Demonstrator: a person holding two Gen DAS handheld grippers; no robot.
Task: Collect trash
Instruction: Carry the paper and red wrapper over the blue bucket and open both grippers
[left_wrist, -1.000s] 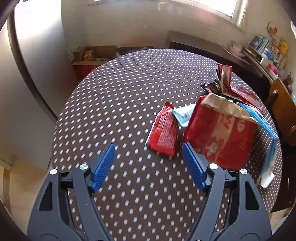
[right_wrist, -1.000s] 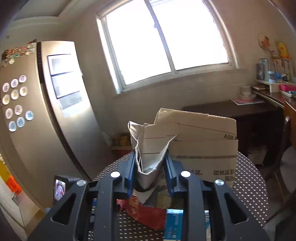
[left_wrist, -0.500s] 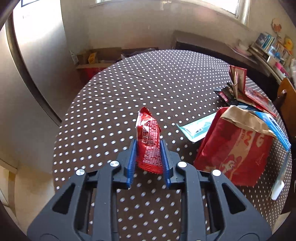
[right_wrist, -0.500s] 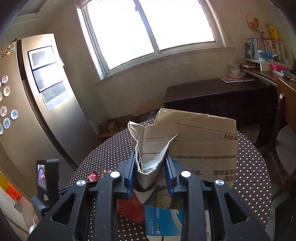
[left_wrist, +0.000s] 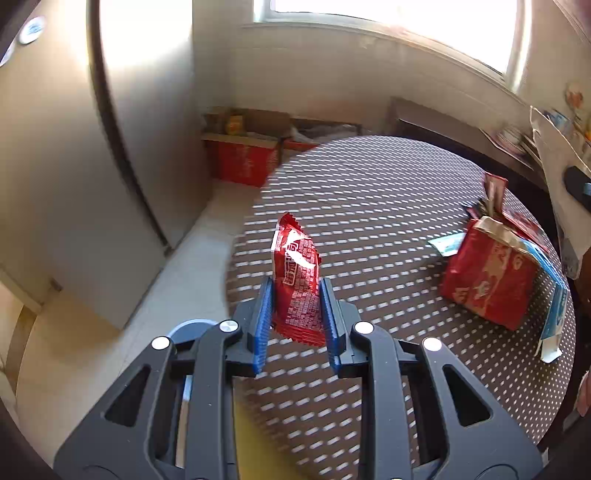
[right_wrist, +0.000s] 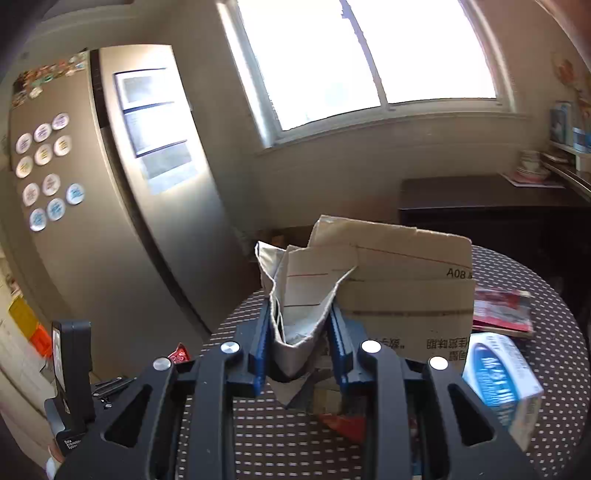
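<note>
Clearly the left gripper (left_wrist: 296, 312), clamped low on the crinkly red foil snack wrapper (left_wrist: 297, 282), could let it slip, while the right gripper (right_wrist: 300, 345) pinches the torn brown cardboard box (right_wrist: 391, 288).

Glossy red foil wrapper (left_wrist: 297, 282), matt brown cardboard box (right_wrist: 399, 291), ribbed blue plastic pads (left_wrist: 263, 325), brushed-metal fridge (right_wrist: 147, 206).

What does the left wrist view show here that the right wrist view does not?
Only the left wrist view shows the left gripper shut on the red printed snack wrapper, the red paper bag with a brown folded top, and the red boxes on the floor.

Only the right wrist view shows the right gripper shut on the torn brown cardboard box, the steel fridge with round magnets, and the blue and white carton.

Both show the round table with brown white-dotted cloth and the bright window.
</note>
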